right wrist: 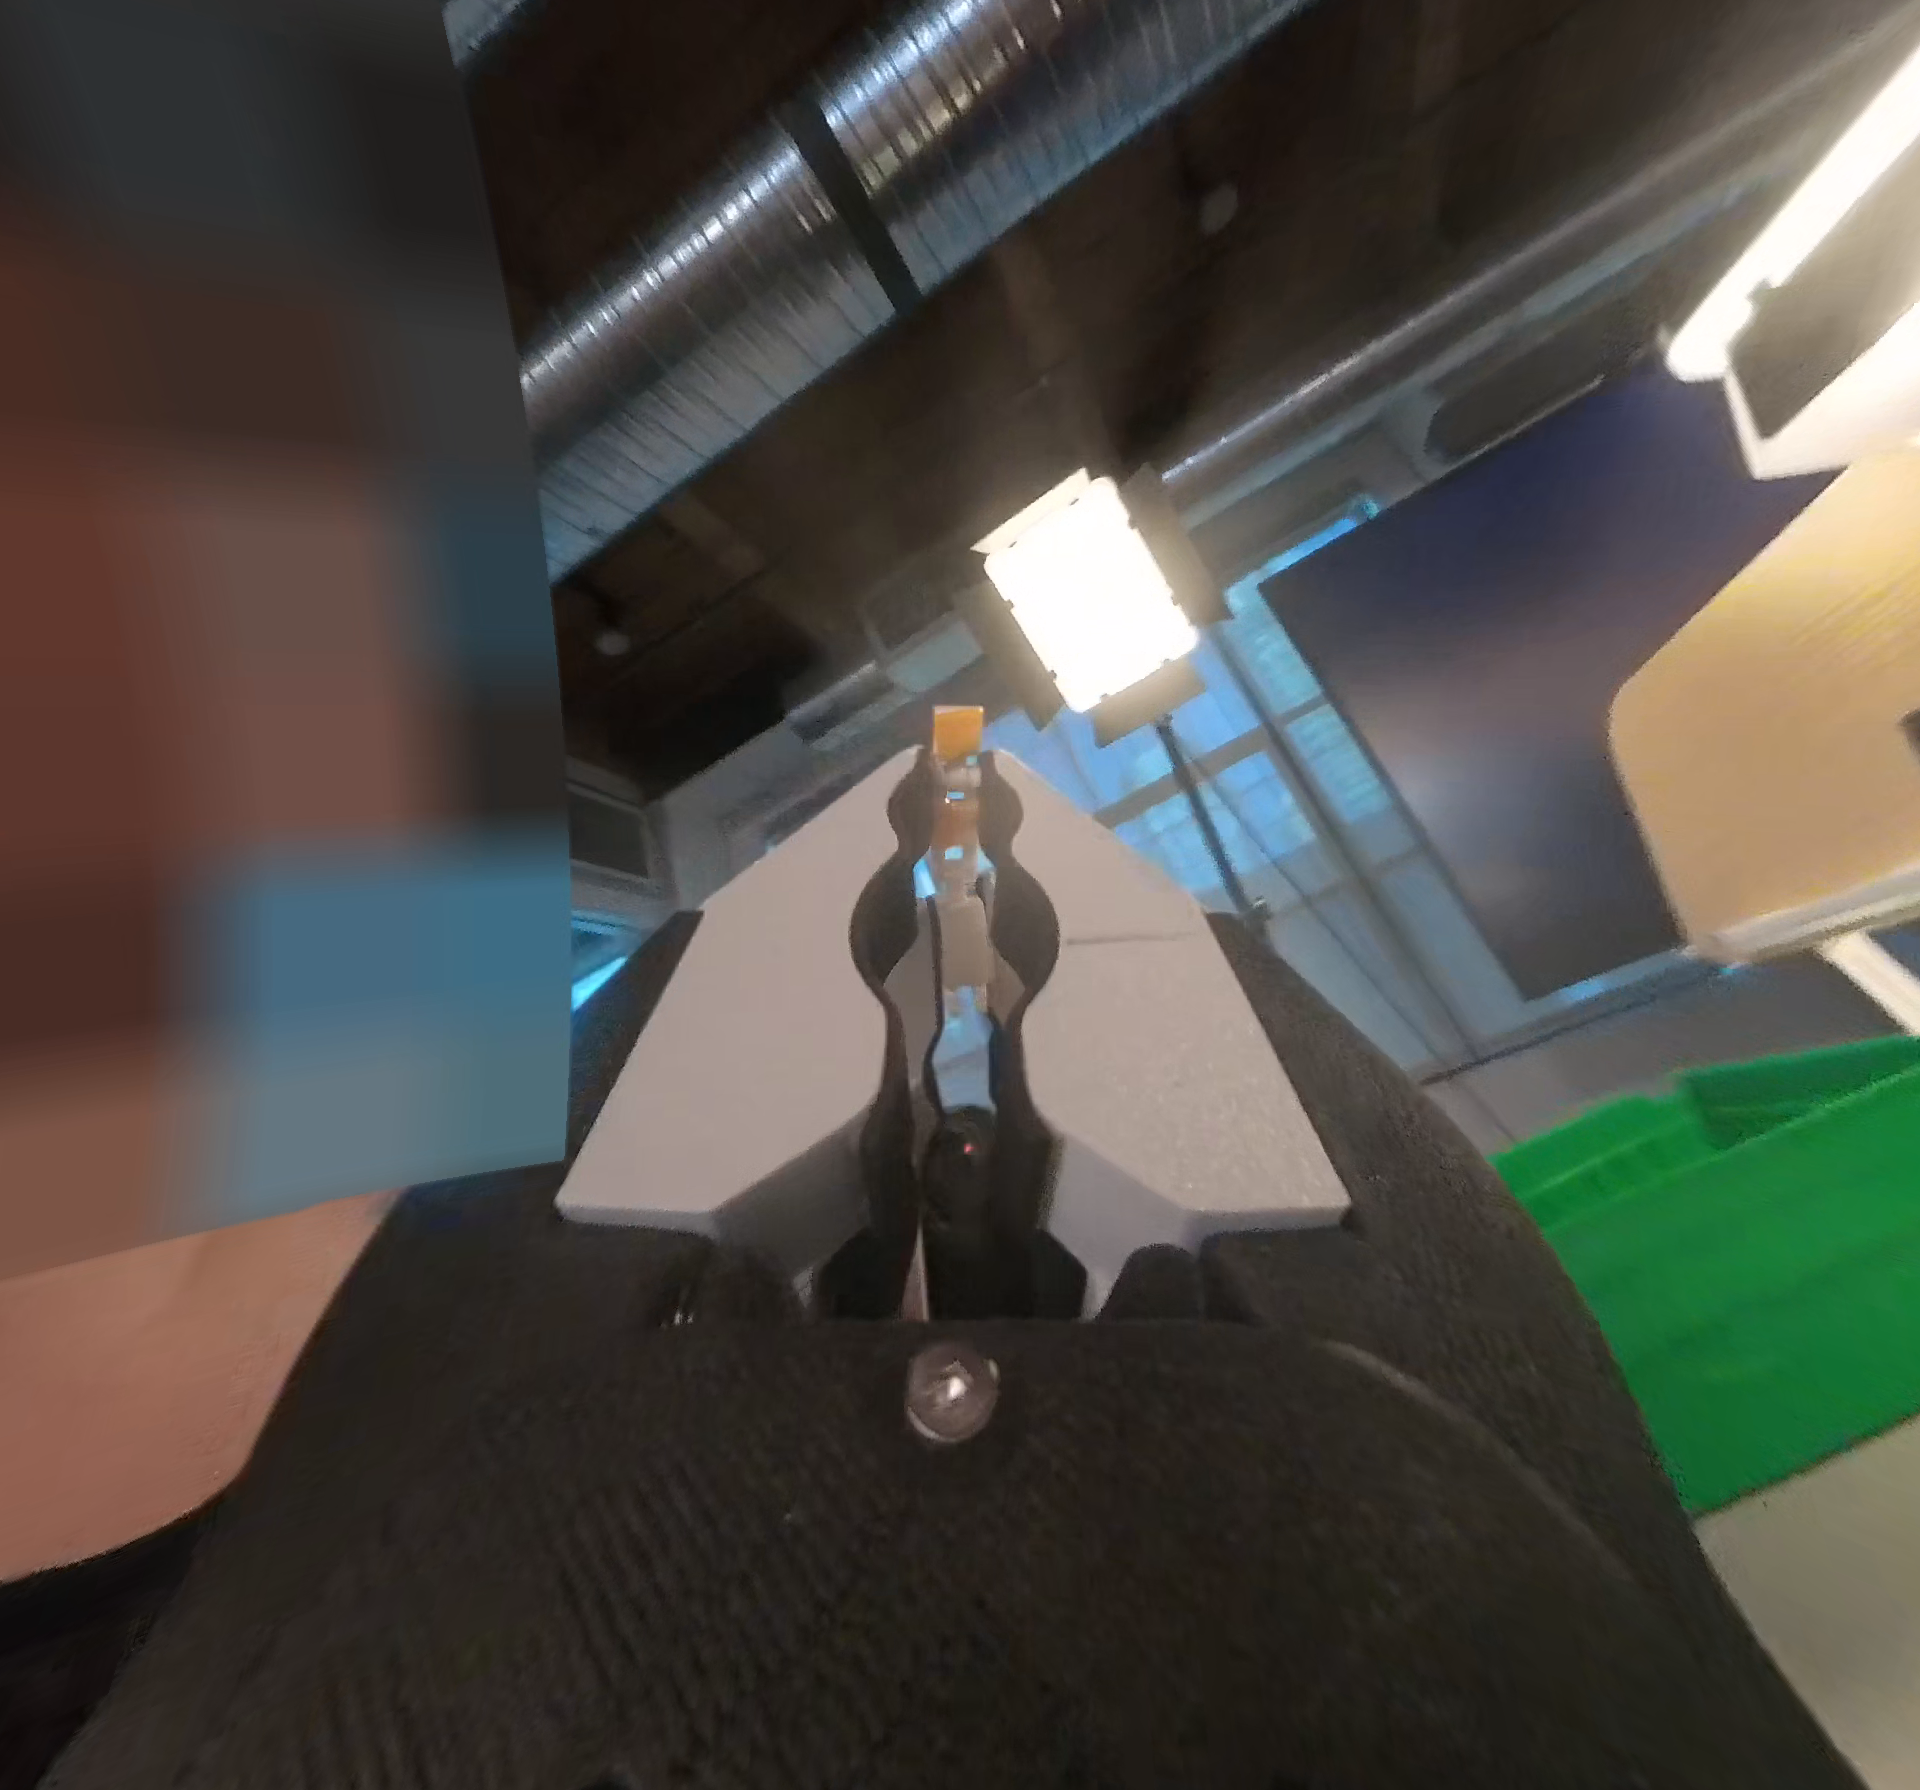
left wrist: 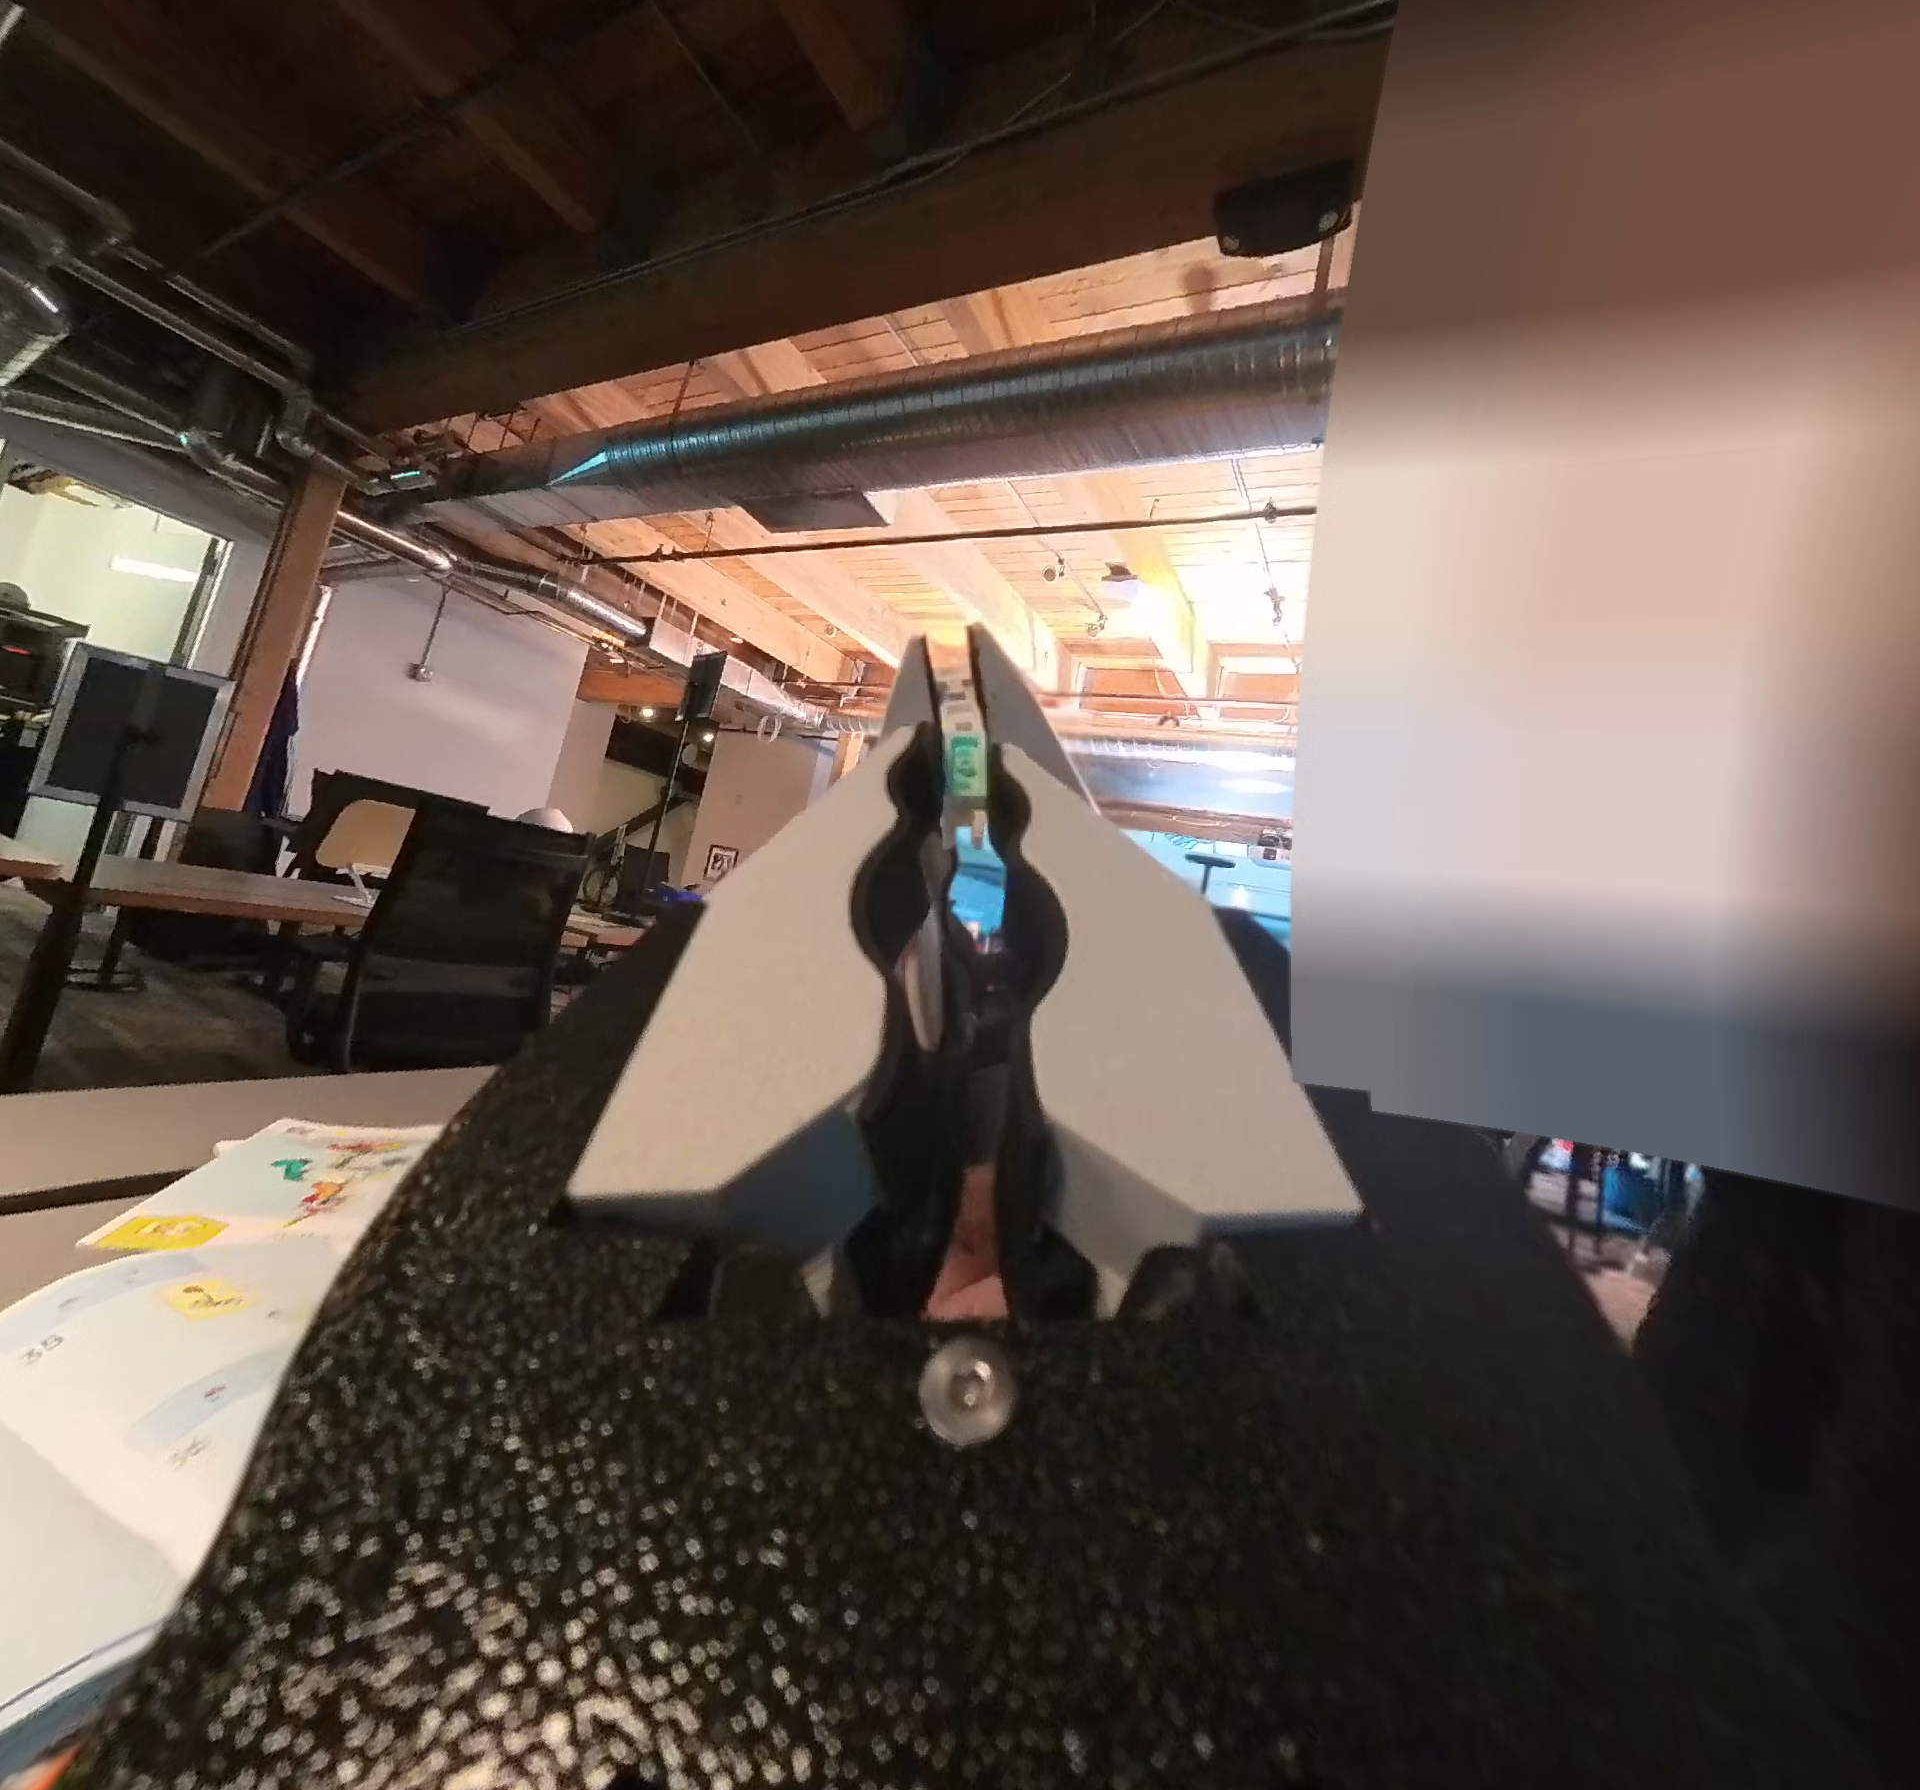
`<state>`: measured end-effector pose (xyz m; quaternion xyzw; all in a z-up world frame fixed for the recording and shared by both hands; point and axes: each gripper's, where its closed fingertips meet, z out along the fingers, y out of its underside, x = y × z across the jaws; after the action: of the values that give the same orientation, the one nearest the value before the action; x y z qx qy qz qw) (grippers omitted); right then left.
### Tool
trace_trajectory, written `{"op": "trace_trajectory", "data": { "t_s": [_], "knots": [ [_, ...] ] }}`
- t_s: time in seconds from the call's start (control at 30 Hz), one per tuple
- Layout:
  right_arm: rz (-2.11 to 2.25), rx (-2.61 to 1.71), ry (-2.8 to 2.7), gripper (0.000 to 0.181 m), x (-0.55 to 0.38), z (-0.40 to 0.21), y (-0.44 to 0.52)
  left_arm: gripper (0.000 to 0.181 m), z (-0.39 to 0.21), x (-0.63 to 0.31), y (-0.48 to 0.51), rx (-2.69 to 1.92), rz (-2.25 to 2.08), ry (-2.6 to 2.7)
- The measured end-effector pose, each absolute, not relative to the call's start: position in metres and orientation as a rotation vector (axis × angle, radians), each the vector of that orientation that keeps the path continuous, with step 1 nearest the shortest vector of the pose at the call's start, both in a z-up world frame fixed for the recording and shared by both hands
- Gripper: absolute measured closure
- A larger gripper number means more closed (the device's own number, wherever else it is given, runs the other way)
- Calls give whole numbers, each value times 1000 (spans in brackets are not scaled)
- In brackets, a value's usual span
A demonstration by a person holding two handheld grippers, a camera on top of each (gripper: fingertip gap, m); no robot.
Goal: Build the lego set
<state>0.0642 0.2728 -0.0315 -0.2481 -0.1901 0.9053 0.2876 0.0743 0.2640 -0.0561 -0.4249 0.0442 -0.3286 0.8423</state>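
Note:
My left gripper (left wrist: 948, 651) is raised and tilted up toward the ceiling. It is shut on a small green and white lego piece (left wrist: 963, 758) held between its grey fingers (left wrist: 790, 961). My right gripper (right wrist: 958, 755) also points up, toward a ceiling lamp. It is shut on a thin lego piece with an orange end (right wrist: 956, 732) that sticks out past the fingertips and a white part (right wrist: 964, 945) lower between the fingers. Neither gripper shows in the other's view.
An open instruction booklet (left wrist: 177, 1325) lies on the grey table (left wrist: 208, 1117) at lower left in the left wrist view. A green bin (right wrist: 1704, 1252) stands at the right in the right wrist view. Chairs and desks (left wrist: 436, 909) stand farther off. Left and right tips are no more than a few centimetres apart.

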Motion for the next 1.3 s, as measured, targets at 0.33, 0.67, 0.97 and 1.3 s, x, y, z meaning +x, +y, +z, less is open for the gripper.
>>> {"op": "trace_trajectory", "data": {
  "t_s": [0.33, 0.67, 0.97, 1.3],
  "knots": [
    [2326, -674, -599, 176, 68, -12, 243, 176, -36, 79, 237, -835, -753, 128],
    [2265, -694, -599, 176, 68, -4, 214, 176, -29, 79, 208, -773, -716, 116],
    [2253, -712, -806, 175, 67, -2, 199, 176, -27, 80, 198, -826, -766, 202],
    [2229, -632, -597, 175, 67, -1, 197, 176, -28, 78, 193, -724, -793, 146]
  ]
}}
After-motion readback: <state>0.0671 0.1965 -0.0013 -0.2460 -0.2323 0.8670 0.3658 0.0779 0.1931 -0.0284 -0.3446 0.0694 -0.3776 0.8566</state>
